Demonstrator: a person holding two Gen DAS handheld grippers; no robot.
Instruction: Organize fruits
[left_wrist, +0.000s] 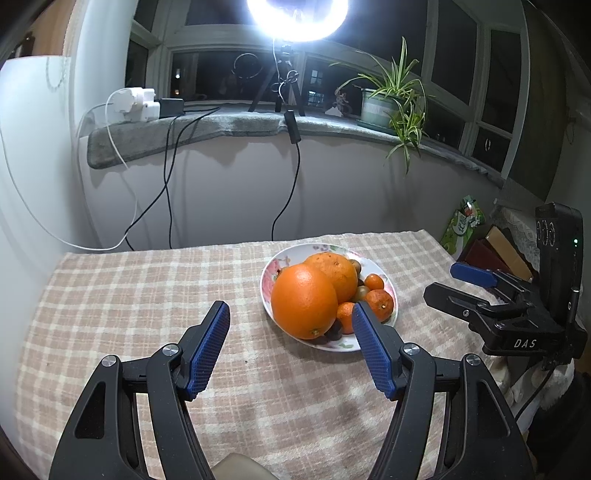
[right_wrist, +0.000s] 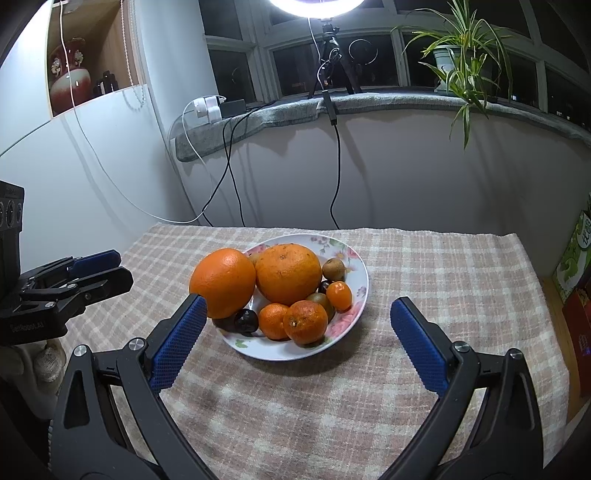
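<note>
1. A floral plate (right_wrist: 356, 264) sits on the surface, which is covered with a checked cloth (right_wrist: 424, 266), and every fruit in view lies on this plate.
2. Two big oranges fill the back of the plate: a smooth orange (right_wrist: 222, 282) on the left side in the right wrist view, overhanging the rim, and a duller orange (right_wrist: 289, 272) touching it on the right.
3. In front of them lie three mandarins: a front mandarin (right_wrist: 305, 321), a second mandarin (right_wrist: 272, 320) touching it on the left, and a small mandarin (right_wrist: 339, 295) nearer the right rim.
4. A brown kiwi (right_wrist: 333, 268) rests at the back right, and a dark round fruit (right_wrist: 245, 320) sits under the smooth orange; what kind it is I cannot tell.
5. The left claw (left_wrist: 290, 347) is spread wide with nothing between its blue pads, hovering over the cloth just before the plate's near left edge.
6. The right claw (right_wrist: 299, 345) is also spread wide and holds nothing, with the plate's near rim between its pads.
7. Behind the surface, a ring light (left_wrist: 297, 18) shines above a windowsill with a potted plant (left_wrist: 391, 99).
</note>
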